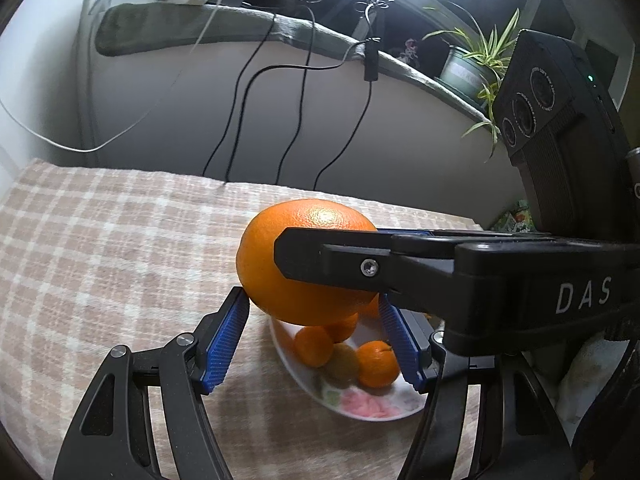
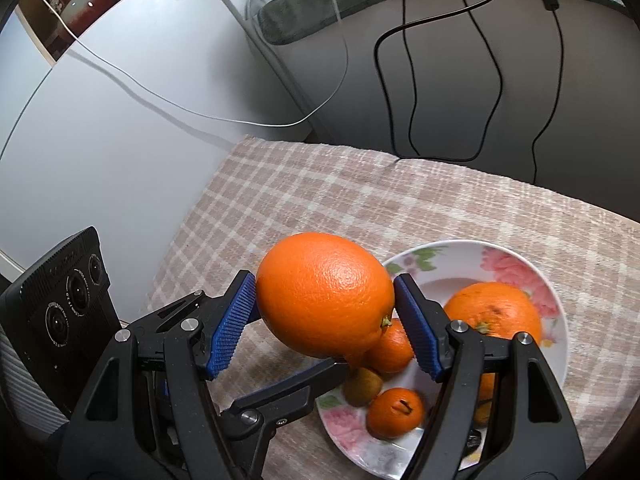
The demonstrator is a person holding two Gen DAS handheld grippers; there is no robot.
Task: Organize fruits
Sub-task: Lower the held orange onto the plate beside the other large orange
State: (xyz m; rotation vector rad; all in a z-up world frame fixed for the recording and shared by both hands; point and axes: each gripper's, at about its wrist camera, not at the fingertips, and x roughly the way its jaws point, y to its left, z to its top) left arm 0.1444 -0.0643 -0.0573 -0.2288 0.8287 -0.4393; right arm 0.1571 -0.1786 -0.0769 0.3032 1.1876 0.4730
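Note:
A large orange (image 2: 325, 295) is clamped between the blue pads of my right gripper (image 2: 325, 312), held above the near edge of a floral white plate (image 2: 516, 264). In the left wrist view the same orange (image 1: 280, 256) hangs above the plate (image 1: 380, 414), with the right gripper's black finger (image 1: 332, 260) across it. My left gripper (image 1: 314, 340) is open just under the orange; its left pad (image 1: 226, 344) reaches the fruit's underside. On the plate lie another large orange (image 2: 494, 310), small tangerines (image 2: 396, 412) and a greenish kiwi (image 2: 363, 387).
The table carries a beige checked cloth (image 2: 340, 200). A grey wall with hanging black cables (image 2: 408, 80) and a white cable stands behind. A shelf with a potted plant (image 1: 470, 64) runs at the back. The table's left edge meets a white surface (image 2: 100, 140).

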